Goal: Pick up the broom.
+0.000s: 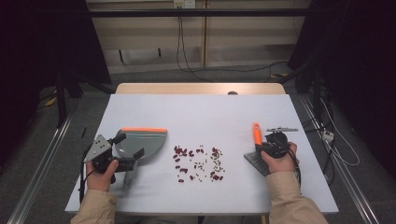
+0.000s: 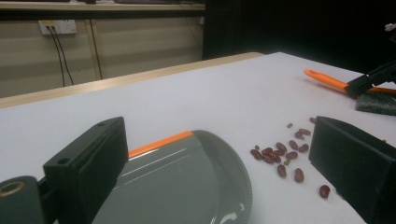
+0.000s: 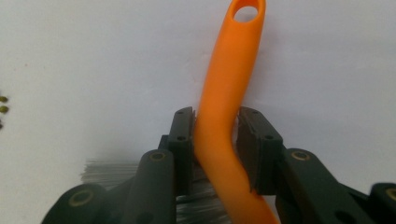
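Your right tongs (image 3: 217, 154) were closed on the orange handle of the brush (image 3: 229, 79), one jaw pressed to each side of it at the bend. The handle ran away from you across the table (image 1: 201, 112), its hanging hole at the far end, and the grey bristles (image 1: 256, 162) lay on the surface under the tongs, towards you. In the high view your right hand (image 1: 280, 161) held those tongs at the right side of the table.

Your left tongs (image 2: 219, 158) stood wide, jaws well apart, gripping nothing. Between them, in the left gripper view, lay the grey dustpan (image 2: 187, 186) with its orange strip (image 2: 159, 143) along the far edge. The high view showed the left tongs (image 1: 128, 148) at the near side of the dustpan (image 1: 144, 140); whether either jaw touched it could not be told. Your left hand (image 1: 100, 170) held them at the left of the table.

Red beans and smaller greenish ones (image 1: 198, 163) lay scattered on the table between dustpan and brush, apart from both
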Demonstrator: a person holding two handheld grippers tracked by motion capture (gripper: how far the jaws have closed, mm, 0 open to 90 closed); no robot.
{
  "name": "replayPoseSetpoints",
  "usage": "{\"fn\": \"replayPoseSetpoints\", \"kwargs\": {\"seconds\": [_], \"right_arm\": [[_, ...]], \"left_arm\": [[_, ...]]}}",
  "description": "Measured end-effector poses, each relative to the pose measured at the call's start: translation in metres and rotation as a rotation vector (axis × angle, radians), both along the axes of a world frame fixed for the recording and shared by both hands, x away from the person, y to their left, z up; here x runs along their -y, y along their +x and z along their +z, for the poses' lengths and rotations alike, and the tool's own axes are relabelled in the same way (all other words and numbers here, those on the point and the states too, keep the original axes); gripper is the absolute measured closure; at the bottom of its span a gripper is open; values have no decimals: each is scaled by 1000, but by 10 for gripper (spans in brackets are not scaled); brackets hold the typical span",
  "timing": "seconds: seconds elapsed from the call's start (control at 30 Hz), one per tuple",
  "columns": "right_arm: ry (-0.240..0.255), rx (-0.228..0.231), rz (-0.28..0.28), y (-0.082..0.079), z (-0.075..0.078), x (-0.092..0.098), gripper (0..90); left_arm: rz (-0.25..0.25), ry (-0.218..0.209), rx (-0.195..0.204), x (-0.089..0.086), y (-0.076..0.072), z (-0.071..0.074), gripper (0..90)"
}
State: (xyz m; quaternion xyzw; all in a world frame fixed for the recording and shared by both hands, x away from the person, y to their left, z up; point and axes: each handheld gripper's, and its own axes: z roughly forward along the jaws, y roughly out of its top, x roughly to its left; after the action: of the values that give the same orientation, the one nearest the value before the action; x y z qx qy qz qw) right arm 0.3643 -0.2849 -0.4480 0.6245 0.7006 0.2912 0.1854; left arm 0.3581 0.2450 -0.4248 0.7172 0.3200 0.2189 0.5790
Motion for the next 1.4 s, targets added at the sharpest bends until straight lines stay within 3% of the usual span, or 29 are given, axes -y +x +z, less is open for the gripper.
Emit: {"fn": "replayPoseSetpoints", "kwargs": {"seconds": [0.17, 0.23, 0.43, 0.53, 0.7, 0.8, 0.83, 0.87, 0.9, 0.97, 1.07, 1.13, 1.3, 1.4], "right_arm": [[14, 58, 8, 1, 6, -1, 687], [65, 112, 0, -1, 12, 3, 690], [123, 207, -12, -6, 23, 9, 697], [137, 232, -10, -8, 26, 10, 700], [122, 216, 9, -5, 25, 8, 700], [57, 138, 49, 6, 19, -1, 695], [57, 138, 49, 6, 19, -1, 695], [-23, 95, 64, 13, 11, -10, 688], [-46, 57, 72, 16, 6, -14, 688], [-109, 30, 86, 21, -1, -21, 698], [-108, 15, 81, 23, 2, -23, 697], [-135, 4, 109, 25, 0, -25, 679], [-118, -28, 112, 29, 1, -22, 659], [-72, -57, 101, 33, 1, -18, 655]], "left_arm": [[3, 8, 5, -1, -2, 1, 44], [8, 16, 6, -3, -3, 2, 44], [14, 12, 3, -3, -4, 2, 44], [10, 14, 4, -3, -4, 2, 44], [9, 11, -1, -2, -3, 1, 43], [8, 19, -2, -2, -3, 0, 44], [9, 18, -4, -2, -3, 0, 44], [10, 17, -4, -1, -3, 0, 44], [10, 14, -8, -1, -2, 0, 44], [10, 14, -8, -1, -2, 0, 44], [9, 19, -8, -2, -2, 0, 43], [8, 20, -11, -2, -2, -1, 43], [7, 20, -10, -2, -1, -1, 43], [5, 21, -15, -2, -1, -1, 43]]}}
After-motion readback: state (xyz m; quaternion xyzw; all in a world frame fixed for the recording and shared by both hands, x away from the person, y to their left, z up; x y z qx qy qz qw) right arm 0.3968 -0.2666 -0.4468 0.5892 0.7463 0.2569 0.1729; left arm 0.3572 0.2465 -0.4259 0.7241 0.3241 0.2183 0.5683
